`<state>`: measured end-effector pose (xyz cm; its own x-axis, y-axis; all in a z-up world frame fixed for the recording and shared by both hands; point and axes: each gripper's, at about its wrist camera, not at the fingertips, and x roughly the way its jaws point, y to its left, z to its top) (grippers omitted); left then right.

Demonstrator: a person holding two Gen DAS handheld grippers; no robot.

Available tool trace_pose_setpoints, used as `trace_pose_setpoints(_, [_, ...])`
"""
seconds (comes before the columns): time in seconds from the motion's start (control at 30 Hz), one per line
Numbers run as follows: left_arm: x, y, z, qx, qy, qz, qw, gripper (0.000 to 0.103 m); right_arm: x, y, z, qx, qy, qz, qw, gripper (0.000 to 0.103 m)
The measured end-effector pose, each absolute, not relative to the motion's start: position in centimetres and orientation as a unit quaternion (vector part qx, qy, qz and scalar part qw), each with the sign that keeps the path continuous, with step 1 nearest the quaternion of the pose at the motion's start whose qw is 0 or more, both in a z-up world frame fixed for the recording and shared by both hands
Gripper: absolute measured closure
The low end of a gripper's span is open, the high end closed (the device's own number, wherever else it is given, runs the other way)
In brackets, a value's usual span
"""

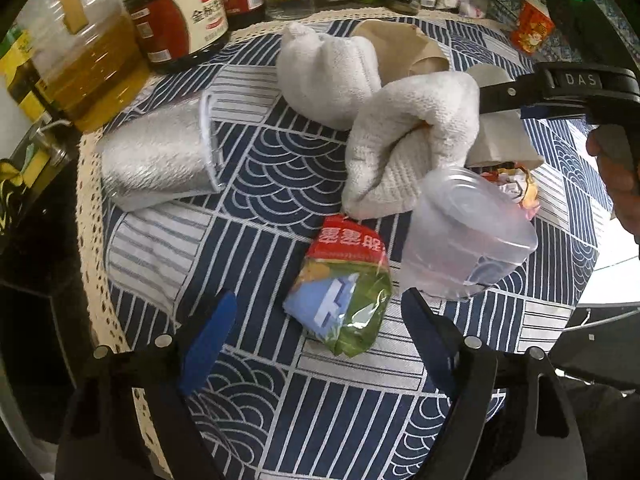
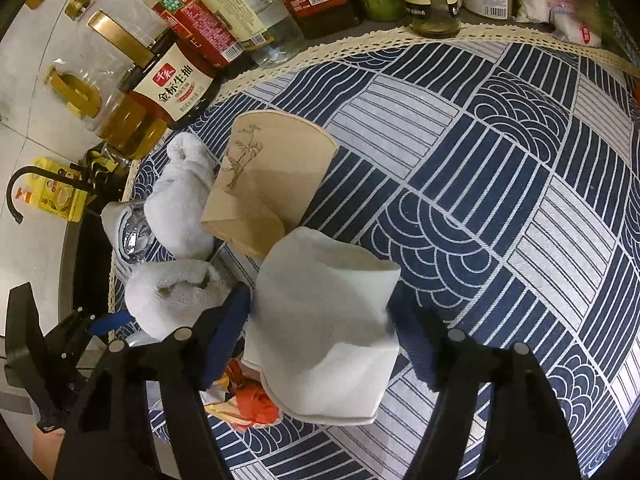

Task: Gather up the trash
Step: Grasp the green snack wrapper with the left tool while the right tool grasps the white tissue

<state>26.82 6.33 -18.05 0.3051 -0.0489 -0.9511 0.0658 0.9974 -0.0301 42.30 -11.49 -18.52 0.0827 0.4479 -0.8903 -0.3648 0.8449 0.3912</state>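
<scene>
Your left gripper [image 1: 318, 320] stands wide and empty, blue pads either side of the crinkled red-and-green plastic snack wrapper [image 1: 340, 288] lying flat on the navy-and-white patterned tablecloth [image 1: 280, 420]; neither pad touches it.

Your right gripper [image 2: 320, 344] straddles the flattened white paper cup [image 2: 324, 332]. The jaws sit close on both flanks of the cup, but you cannot tell from this view whether the pads actually press it.

Handling, as judged: the wrapper is near weightless, thin and slick, so it will likely slide or fold away. Pinch it across the puffed middle, not the sealed red edge. The white cup is light and soft-walled and will crush further; take it across the body, below the rim.

Nearby: a clear plastic tub [image 1: 468, 236] on its side just right of the wrapper, a rolled white towel [image 1: 404, 152] behind it, a squashed brown paper cup [image 2: 264, 184], a silvery foil pouch [image 1: 156, 160], and crumpled orange wrapping [image 2: 248, 400] under the white cup's near edge. Bottles line the far edge.
</scene>
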Motion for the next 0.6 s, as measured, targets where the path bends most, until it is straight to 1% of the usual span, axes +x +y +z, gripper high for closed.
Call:
trace_pose_setpoints(0.03, [27.0,6.3,-18.1,0.009,0.589,-0.037,0.807,0.022,42.3,-11.5,-18.6,0.034,0.618,0.277,0.735,0.031])
trace_pose_setpoints(0.07, [27.1,6.3,-18.2,0.009,0.59,-0.038,0.807,0.025,42.3,-11.5,-18.6,0.036,0.617,0.277,0.735,0.032])
trace_pose_setpoints(0.13, [27.2,6.3,-18.5,0.006,0.597,-0.046,0.801,0.035,42.4,-11.4,-18.5,0.037,0.617,0.278,0.736,0.032])
trace_pose_setpoints(0.2, [27.6,6.1,-18.8,0.01,0.6,-0.051,0.798,0.037,42.4,-11.6,-18.5,0.038,0.616,0.277,0.736,0.032])
trace_pose_setpoints(0.23, [27.5,6.0,-19.0,0.015,0.601,-0.052,0.797,0.042,42.4,-11.8,-18.4,0.039,0.616,0.276,0.737,0.032])
trace_pose_setpoints(0.33, [27.5,5.9,-18.9,0.013,0.599,-0.054,0.799,0.046,42.5,-12.3,-18.1,0.043,0.613,0.275,0.74,0.032])
trace_pose_setpoints(0.37, [27.4,6.0,-18.8,0.013,0.598,-0.053,0.799,0.049,42.5,-12.5,-18.0,0.045,0.612,0.274,0.741,0.032])
trace_pose_setpoints(0.6, [27.1,6.3,-18.6,0.002,0.595,-0.052,0.802,0.05,41.9,-13.0,-17.3,0.047,0.607,0.275,0.744,0.033])
